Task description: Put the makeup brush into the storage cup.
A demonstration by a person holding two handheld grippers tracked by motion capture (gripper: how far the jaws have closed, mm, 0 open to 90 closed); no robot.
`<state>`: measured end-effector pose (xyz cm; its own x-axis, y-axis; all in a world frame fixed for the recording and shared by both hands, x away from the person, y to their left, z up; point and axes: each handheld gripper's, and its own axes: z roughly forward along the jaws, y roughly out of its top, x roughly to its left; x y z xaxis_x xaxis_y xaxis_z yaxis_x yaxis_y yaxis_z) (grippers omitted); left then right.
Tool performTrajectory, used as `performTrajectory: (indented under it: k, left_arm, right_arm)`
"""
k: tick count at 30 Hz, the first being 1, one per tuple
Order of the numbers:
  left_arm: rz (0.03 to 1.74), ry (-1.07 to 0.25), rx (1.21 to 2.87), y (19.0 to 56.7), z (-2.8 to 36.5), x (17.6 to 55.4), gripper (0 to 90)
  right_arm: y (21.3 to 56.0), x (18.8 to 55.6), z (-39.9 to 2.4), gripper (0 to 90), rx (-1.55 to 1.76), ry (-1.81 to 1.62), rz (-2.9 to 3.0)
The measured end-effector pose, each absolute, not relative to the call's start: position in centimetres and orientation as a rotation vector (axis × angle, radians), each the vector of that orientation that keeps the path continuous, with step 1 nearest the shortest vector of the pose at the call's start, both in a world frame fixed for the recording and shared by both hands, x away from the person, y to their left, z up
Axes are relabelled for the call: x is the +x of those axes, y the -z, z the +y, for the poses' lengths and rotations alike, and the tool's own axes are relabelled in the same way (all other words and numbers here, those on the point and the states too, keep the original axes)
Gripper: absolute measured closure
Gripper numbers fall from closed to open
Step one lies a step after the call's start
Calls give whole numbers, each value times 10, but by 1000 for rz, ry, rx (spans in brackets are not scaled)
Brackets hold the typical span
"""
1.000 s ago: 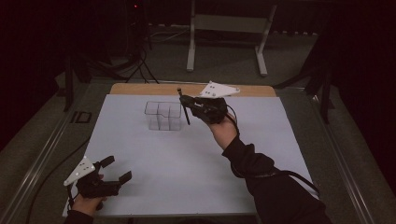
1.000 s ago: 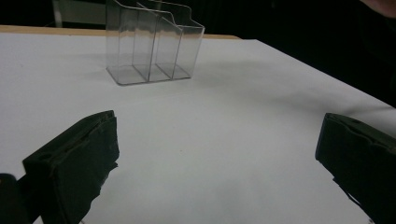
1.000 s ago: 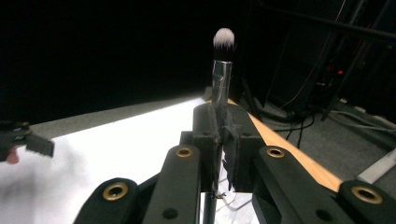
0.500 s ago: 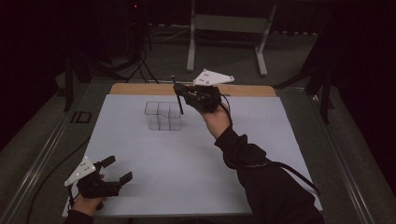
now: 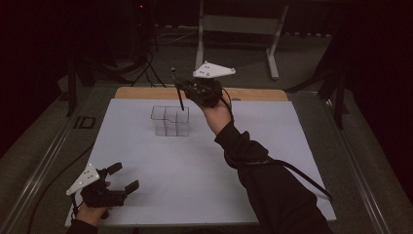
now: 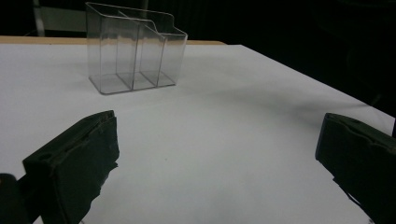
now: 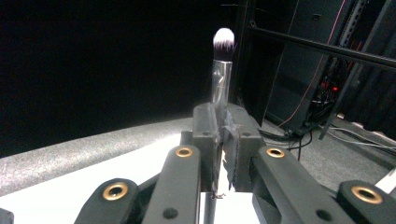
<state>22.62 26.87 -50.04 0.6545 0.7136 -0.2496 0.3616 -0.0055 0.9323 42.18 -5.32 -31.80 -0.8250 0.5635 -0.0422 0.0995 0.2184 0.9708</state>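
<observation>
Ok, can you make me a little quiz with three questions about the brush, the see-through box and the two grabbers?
1. Where is the clear box?
A. on the white sheet
B. on the floor
C. in the left gripper

2. What colour is the tip of the brush?
A. red
B. white
C. green

3. How is the left gripper?
A. shut on the brush
B. open, holding nothing
C. shut on the box

Answers: 1 A, the box stands on the white sheet. 2 B, the bristles end white above the right gripper, which pinches the handle. 3 B, its jaws stand wide apart over bare sheet.
</observation>
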Motion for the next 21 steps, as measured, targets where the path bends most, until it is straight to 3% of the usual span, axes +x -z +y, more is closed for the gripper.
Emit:
performTrajectory:
  k: [21]
  left_arm:
    - [890, -348, 1621, 500, 267, 228, 8]
  right_arm:
    - [324, 454, -27, 835, 616, -1813, 2014]
